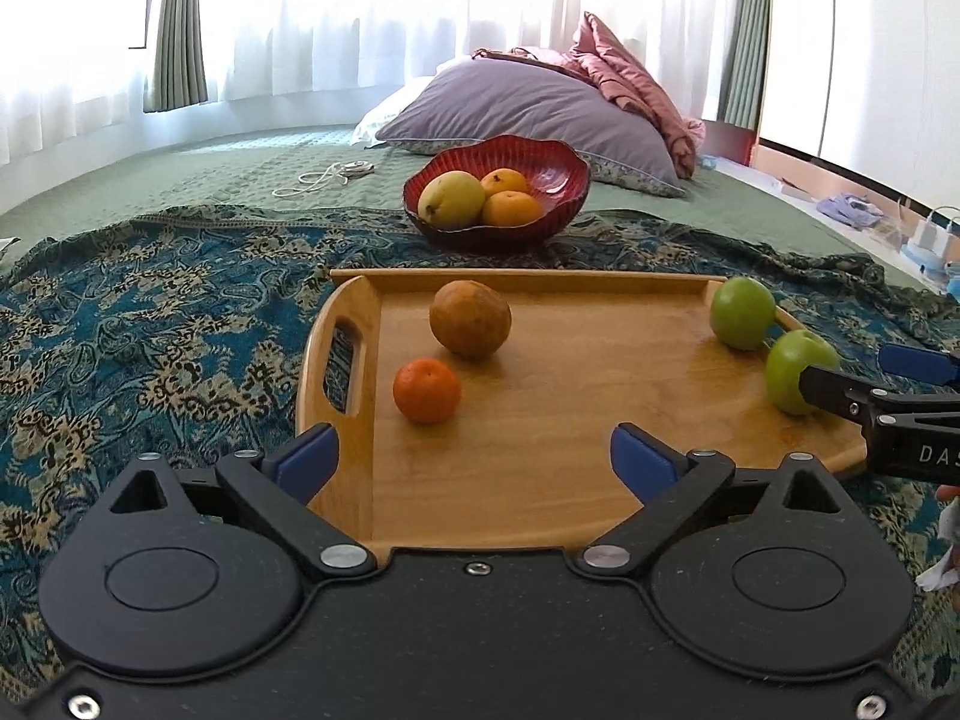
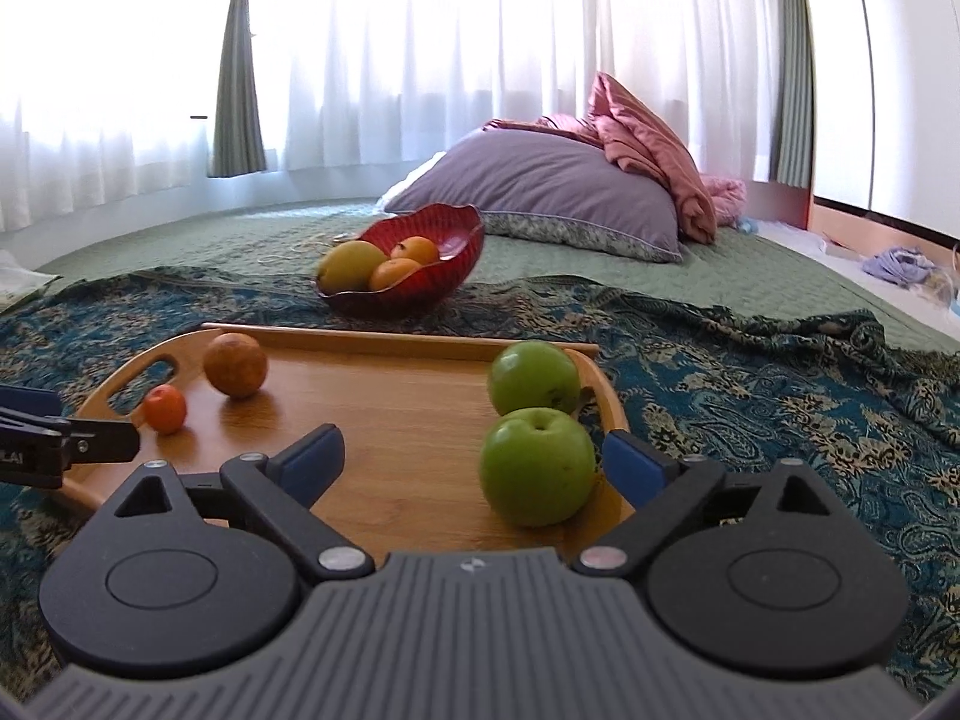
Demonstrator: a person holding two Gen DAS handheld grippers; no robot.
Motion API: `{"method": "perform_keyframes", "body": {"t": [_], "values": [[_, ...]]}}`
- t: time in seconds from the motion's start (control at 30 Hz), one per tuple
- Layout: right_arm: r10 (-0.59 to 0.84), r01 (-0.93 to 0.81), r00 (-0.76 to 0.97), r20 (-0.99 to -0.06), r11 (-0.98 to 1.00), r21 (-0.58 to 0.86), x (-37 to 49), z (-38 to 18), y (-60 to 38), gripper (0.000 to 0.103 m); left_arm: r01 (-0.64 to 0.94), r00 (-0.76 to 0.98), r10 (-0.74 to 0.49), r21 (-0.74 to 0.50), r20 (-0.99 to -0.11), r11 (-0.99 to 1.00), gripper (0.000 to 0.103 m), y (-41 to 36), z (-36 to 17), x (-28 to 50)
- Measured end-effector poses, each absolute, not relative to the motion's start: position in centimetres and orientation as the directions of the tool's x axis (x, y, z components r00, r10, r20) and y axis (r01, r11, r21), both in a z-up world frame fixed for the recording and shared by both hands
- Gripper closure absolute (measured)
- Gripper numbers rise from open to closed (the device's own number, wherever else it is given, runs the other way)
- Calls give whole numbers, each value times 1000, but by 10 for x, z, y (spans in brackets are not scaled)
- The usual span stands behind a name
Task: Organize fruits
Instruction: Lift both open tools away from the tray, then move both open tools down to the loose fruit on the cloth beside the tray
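right gripper [image 2: 474, 462] agape around near apple [image 2: 537, 465]

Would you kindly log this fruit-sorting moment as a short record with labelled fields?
surface: patterned blue cloth over a green bedspread
tray: wooden tray, holding four fruits
tray fruits: small orange, brownish round fruit, far green apple, near green apple
bowl: red bowl beyond the tray, holding a yellow mango and two oranges
left gripper: open, holding nothing
right gripper: open, the near green apple between its fingers, not clamped
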State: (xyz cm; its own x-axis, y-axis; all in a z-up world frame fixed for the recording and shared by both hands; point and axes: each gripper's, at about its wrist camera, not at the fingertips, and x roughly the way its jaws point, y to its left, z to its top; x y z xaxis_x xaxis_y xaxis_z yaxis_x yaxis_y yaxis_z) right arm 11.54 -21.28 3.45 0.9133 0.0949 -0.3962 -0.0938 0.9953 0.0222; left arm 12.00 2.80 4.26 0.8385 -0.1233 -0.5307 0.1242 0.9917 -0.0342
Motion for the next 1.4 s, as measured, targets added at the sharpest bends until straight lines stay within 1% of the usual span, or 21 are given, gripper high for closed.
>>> {"method": "perform_keyframes", "body": {"t": [0.53,0.7,0.9,1.4], "values": [[160,-146,917,-365,987,66,69,29,-208,0,153,840,-150,-37,-522,987,2,27,31,83],[177,-166,909,-377,984,61,57,22,-203,0,156,832,-156,-45,-532,987,1,28,24,74],[188,-196,907,-377,980,17,39,16,-193,0,156,821,-161,-56,-548,986,1,30,17,70],[211,-250,897,-388,967,-54,13,5,-170,0,195,823,-188,-44,-535,980,1,18,14,57]]}}
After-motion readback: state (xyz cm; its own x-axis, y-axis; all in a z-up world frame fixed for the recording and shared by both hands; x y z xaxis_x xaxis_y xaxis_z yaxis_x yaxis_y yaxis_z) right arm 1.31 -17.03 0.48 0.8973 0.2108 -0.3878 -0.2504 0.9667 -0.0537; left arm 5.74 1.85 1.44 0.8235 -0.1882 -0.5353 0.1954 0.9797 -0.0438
